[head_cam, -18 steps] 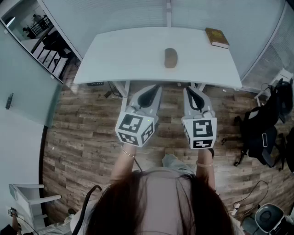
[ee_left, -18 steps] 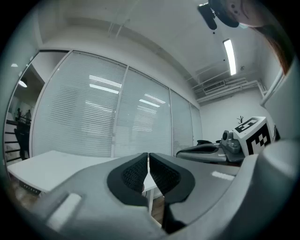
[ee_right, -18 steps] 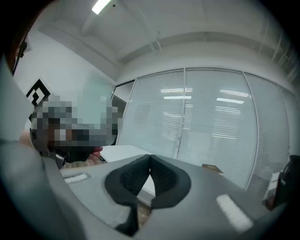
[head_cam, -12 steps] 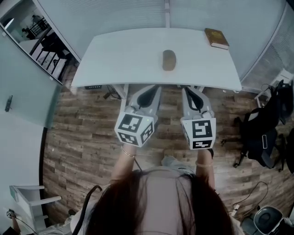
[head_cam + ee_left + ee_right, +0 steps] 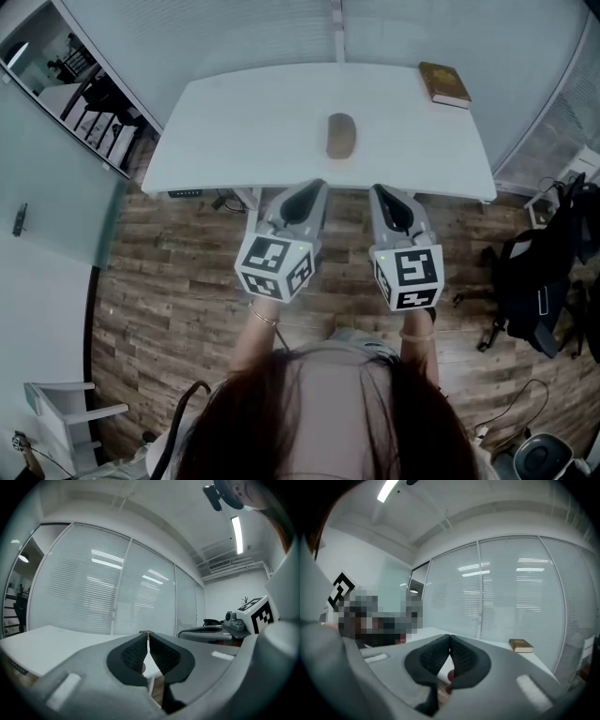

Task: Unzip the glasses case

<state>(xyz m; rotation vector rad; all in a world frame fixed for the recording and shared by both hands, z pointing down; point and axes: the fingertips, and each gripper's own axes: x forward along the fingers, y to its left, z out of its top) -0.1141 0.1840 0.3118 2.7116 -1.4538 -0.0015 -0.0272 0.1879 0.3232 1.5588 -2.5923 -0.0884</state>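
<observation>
A brown oval glasses case (image 5: 340, 136) lies in the middle of the white table (image 5: 244, 122) in the head view. Both grippers hang level over the wooden floor, short of the table's near edge. My left gripper (image 5: 316, 185) is shut with nothing between its pads, and its tips (image 5: 148, 633) meet in its own view. My right gripper (image 5: 380, 188) is shut and empty too, its tips (image 5: 449, 635) closed together. The case sits ahead of and between the two grippers, apart from both. Neither gripper view shows the case clearly.
A brown book (image 5: 443, 83) lies at the table's far right corner, also visible as a book (image 5: 521, 645) in the right gripper view. Glass walls with blinds stand behind the table. A black bag (image 5: 544, 272) sits on the floor at the right, a white stool (image 5: 61, 412) at the lower left.
The head view has shifted slightly, so the table and case sit a little lower and closer to the grippers. Both grippers stay shut and side by side.
</observation>
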